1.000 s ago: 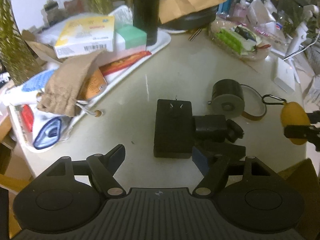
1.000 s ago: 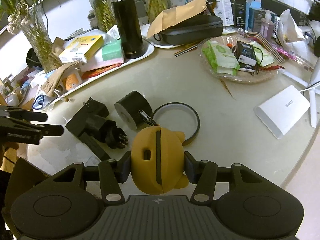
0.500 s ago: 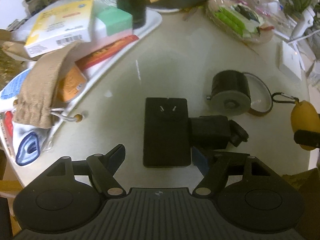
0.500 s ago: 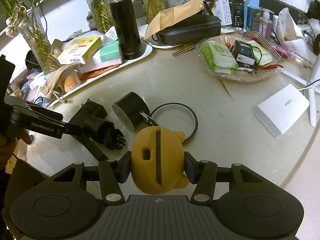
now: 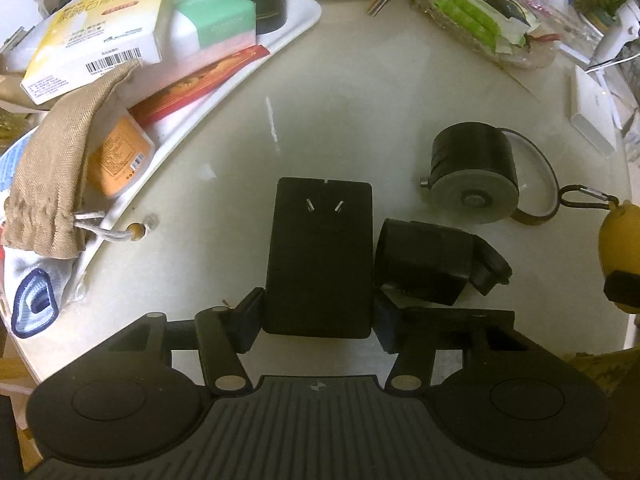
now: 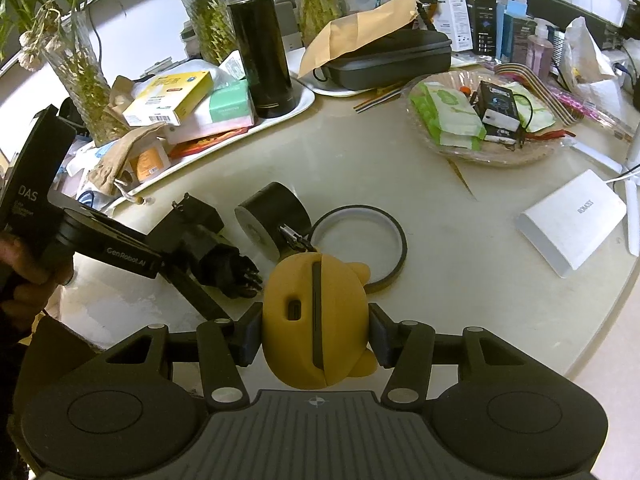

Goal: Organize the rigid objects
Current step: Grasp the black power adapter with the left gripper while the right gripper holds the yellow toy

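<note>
Closing on a black charger [image 5: 320, 256], the left gripper [image 5: 318, 320] is seen from its own camera, its pads at the charger's two sides near the lower end; whether they press yet cannot be told. The charger lies flat on the pale table [image 5: 240, 128], prongs up, with a black adapter [image 5: 424, 266] just beside it and a black tape roll [image 5: 472, 178] near. "CenRobot.AI" and "DAS" are read on the left gripper's body in the right view. A yellow case [image 6: 316, 320] is held clamped in the right gripper [image 6: 316, 338] — a carabiner [image 6: 294, 236] at its top, a thin ring [image 6: 360, 248] on the table beyond. A white box [image 6: 572, 220] with faint lettering is set well apart — a black flask [image 6: 260, 48] stands on a crowded tray [image 6: 304, 100].
</note>
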Demonstrator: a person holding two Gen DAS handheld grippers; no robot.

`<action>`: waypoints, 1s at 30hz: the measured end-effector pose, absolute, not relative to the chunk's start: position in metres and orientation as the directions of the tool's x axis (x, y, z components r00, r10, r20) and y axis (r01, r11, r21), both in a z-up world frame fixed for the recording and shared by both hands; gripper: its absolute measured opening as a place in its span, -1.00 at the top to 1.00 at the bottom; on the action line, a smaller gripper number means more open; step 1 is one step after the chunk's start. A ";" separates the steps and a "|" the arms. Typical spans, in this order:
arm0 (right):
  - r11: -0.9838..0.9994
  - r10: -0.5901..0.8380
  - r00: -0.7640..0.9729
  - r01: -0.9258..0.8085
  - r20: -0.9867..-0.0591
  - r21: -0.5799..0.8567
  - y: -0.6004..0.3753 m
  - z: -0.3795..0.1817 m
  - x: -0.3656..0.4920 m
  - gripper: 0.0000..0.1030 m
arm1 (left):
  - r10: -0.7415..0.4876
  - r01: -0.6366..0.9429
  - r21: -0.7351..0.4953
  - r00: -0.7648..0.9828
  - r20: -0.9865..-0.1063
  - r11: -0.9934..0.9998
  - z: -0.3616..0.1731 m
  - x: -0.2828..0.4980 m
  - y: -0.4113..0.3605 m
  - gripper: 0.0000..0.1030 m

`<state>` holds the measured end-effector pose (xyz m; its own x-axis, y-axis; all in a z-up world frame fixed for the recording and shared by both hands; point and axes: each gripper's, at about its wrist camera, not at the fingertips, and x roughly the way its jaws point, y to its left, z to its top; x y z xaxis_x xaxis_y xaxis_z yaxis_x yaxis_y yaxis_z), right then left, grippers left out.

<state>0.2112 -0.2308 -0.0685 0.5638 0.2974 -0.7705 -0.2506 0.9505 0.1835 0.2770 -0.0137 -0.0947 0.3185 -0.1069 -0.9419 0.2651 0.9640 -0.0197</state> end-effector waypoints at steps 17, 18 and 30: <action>0.951 0.301 0.564 -0.238 -0.769 0.197 -0.230 -0.068 0.212 -0.09 | -0.142 0.201 -0.055 0.449 -0.882 0.978 -0.069 0.260 0.001 -0.03; 0.952 0.299 0.567 -0.235 -0.768 0.197 -0.231 -0.068 0.212 -0.09 | -0.145 0.201 -0.057 0.459 -0.876 0.978 -0.065 0.258 0.002 -0.03; 0.948 0.311 0.582 -0.242 -0.751 0.204 -0.224 -0.047 0.197 -0.09 | -0.167 0.213 -0.060 0.532 -0.830 0.975 -0.028 0.232 0.002 -0.03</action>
<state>0.1970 -0.2237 -0.0474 0.5824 0.3105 -0.7513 -0.2421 0.9485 0.2044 0.2317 0.0015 -0.0277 0.5321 -0.1674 -0.8300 0.2134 0.9751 -0.0600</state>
